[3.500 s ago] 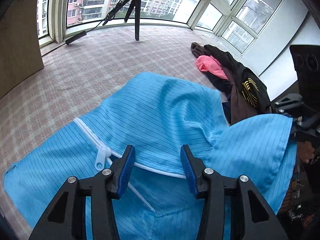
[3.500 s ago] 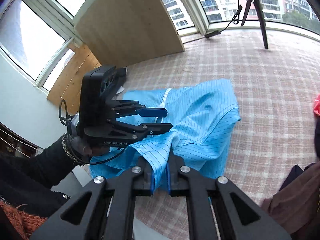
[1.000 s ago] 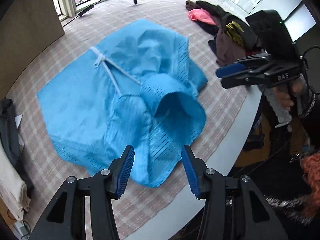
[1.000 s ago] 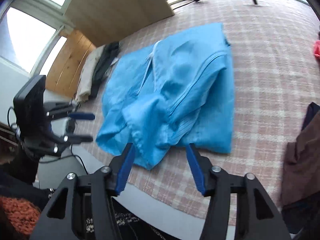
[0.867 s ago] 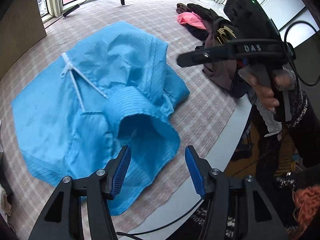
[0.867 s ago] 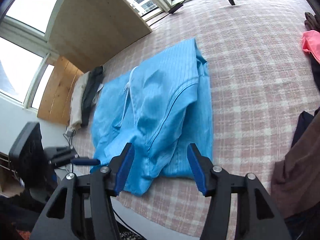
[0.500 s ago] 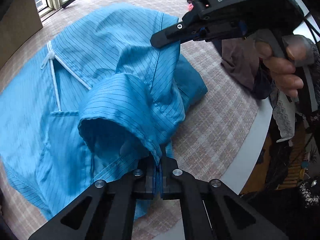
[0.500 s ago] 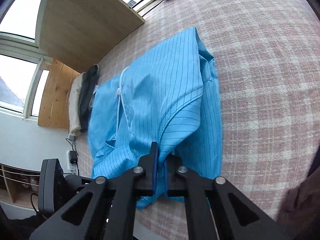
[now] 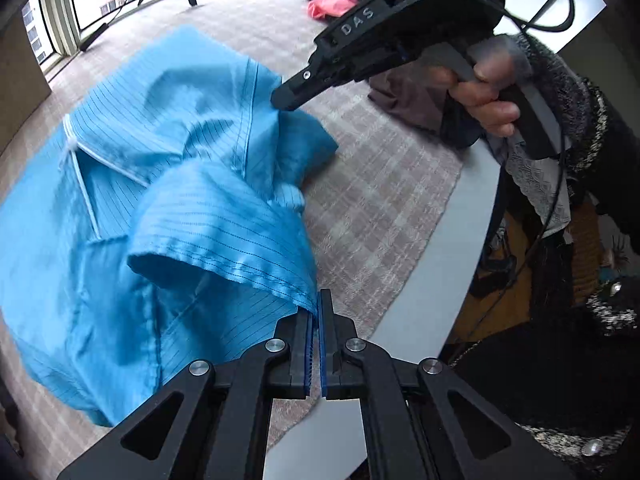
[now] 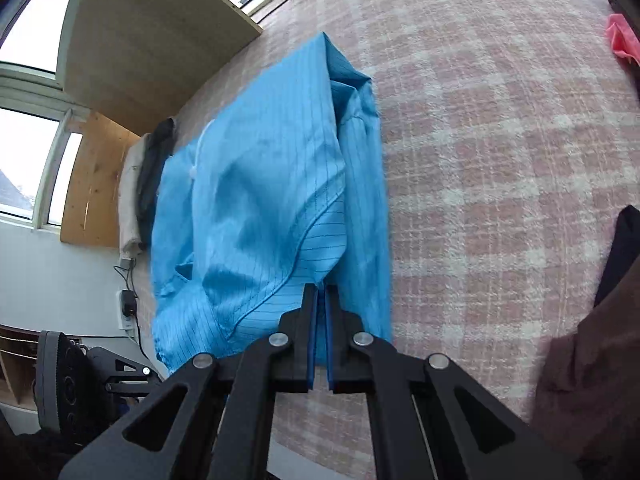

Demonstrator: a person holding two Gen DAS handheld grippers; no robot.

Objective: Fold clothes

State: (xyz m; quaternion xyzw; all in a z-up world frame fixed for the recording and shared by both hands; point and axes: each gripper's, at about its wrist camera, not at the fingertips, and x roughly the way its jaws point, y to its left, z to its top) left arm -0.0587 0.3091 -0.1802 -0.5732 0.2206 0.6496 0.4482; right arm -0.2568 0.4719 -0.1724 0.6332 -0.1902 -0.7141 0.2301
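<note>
A light blue pinstriped garment (image 9: 168,168) with a white zipper (image 9: 80,184) lies crumpled on the checked tablecloth (image 9: 380,200). My left gripper (image 9: 318,300) is shut on the rim of a raised fold near the table's front edge. In the left wrist view my right gripper (image 9: 282,100), held by a hand (image 9: 480,96), pinches the garment's far fold. The right wrist view shows my right gripper (image 10: 321,294) shut on the blue garment (image 10: 260,200) at a seamed edge. The left gripper's body (image 10: 120,376) shows at lower left there.
A pile of dark, brown and pink clothes (image 9: 332,0) lies at the back right. Folded dark and beige clothes (image 10: 148,176) lie beyond the garment, near a wooden board (image 10: 152,28). A brown garment (image 10: 592,340) lies at right. The table's grey edge (image 9: 440,260) runs close by.
Both grippers stood open above the garment a second ago. They have come down and shut on its folds. The cloth now rises slightly at both pinched spots.
</note>
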